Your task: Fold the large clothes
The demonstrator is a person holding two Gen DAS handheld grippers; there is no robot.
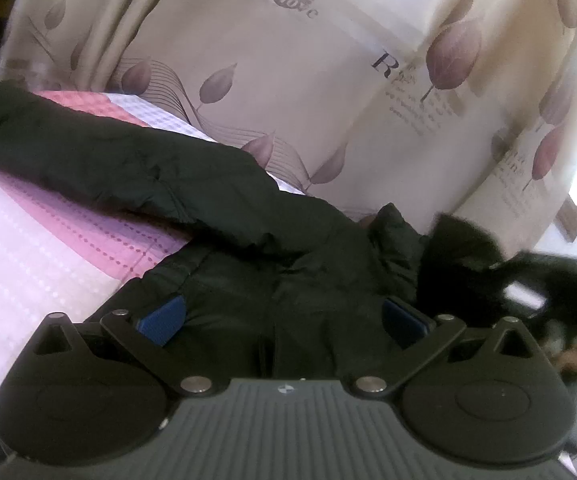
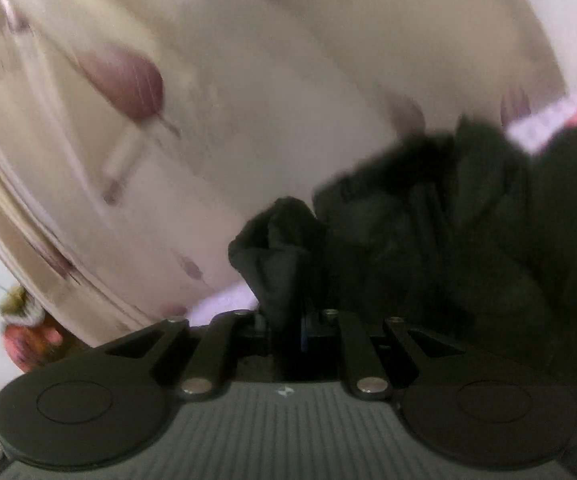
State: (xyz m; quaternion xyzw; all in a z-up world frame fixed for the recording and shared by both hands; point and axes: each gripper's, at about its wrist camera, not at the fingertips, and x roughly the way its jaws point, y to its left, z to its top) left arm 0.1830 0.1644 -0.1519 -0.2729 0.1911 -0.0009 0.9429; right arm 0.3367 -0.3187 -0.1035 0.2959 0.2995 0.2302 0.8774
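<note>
Here, your dark jacket (image 1: 216, 200) sprawls across the pink-and-white bedspread (image 1: 48, 240) beneath the leaf-print curtain (image 1: 288, 100) reading "love". Left gripper (image 1: 282, 320) gapes wide; right gripper (image 2: 292, 332) pinches jacket fabric.

We see our left gripper (image 1: 282, 318) built on a dark grey ribbed housing with a small round white-and-dark emblem at its front edge. Either side of that emblem sits a black round disc, and black link arms run out from silver pivot screws to blue fingertips (image 1: 162, 318). Our right gripper (image 2: 288, 328) shows the same ribbed housing, discs, black links and silver screws around its emblem.
</note>
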